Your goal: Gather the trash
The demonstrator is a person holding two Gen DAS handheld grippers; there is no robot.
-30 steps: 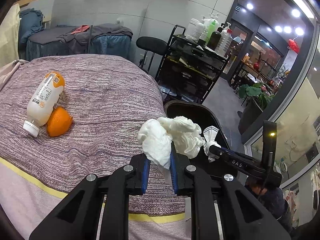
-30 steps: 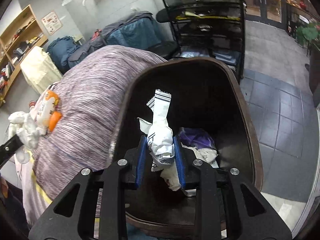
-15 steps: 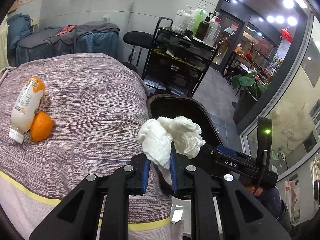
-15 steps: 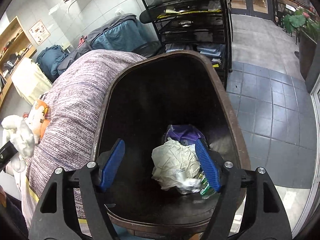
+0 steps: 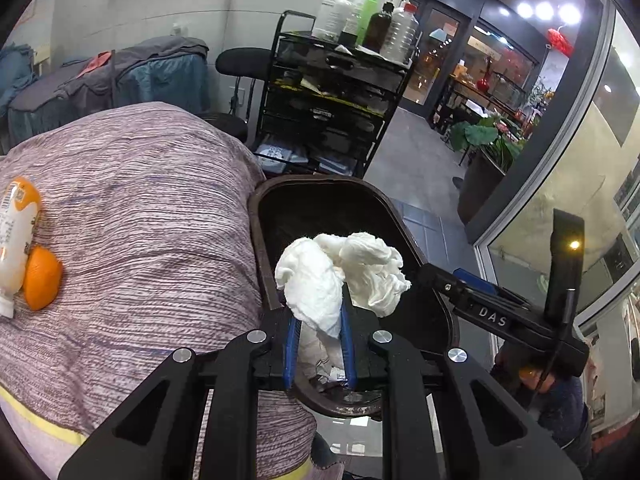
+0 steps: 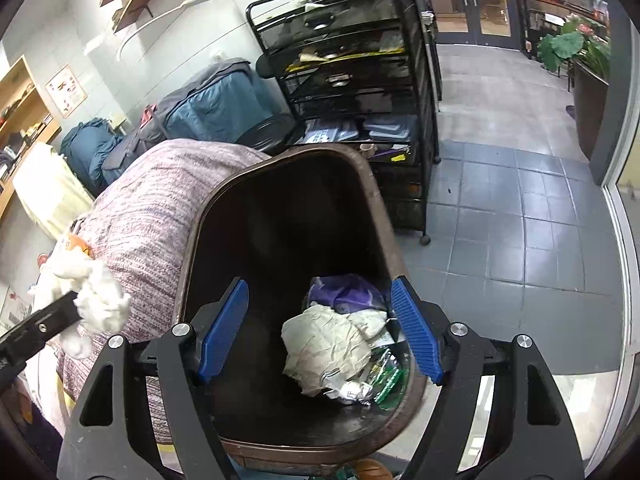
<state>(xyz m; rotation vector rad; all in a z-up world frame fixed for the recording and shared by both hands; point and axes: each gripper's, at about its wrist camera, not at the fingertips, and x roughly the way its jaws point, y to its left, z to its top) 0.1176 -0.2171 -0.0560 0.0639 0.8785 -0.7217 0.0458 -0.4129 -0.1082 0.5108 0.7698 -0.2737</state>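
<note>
The left claw grips a crumpled white tissue wad between its blue pads, over the near rim of a dark brown trash bin beside a bed with a striped purple cover. The right claw hangs over the bin released, its jaws just opened wide with nothing between them. Crumpled paper and wrappers lie on the bin's bottom; 1 bottle and 1 orange touch on the bed.

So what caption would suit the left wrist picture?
Left gripper carries crumpled white tissue over the brown trash bin.
</note>
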